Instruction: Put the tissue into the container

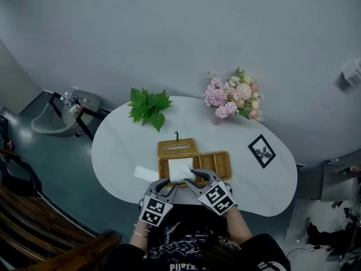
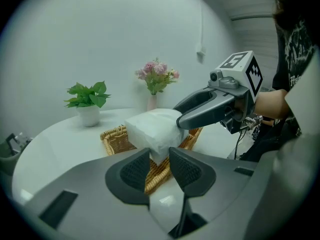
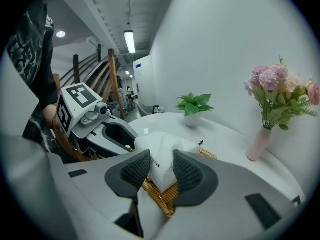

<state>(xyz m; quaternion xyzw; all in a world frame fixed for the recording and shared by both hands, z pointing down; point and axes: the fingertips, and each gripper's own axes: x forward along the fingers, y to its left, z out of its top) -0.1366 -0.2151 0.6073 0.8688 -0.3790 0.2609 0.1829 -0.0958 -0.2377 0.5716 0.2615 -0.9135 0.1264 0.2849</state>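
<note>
Both claws are on the tissue pack [image 3: 161, 170] now. The right claw [image 3: 161, 160] pinches one end, and there's a line of dark print by its pad, too small to read. The left claw [image 2: 159, 157] nips the opposite corner of it. The pack sits over the left part of the wicker container [image 1: 219, 160] on the white bench [image 1: 118, 151]. Whether it rests inside, I cannot tell. The woven lid [image 1: 177, 148] lies just behind.
</note>
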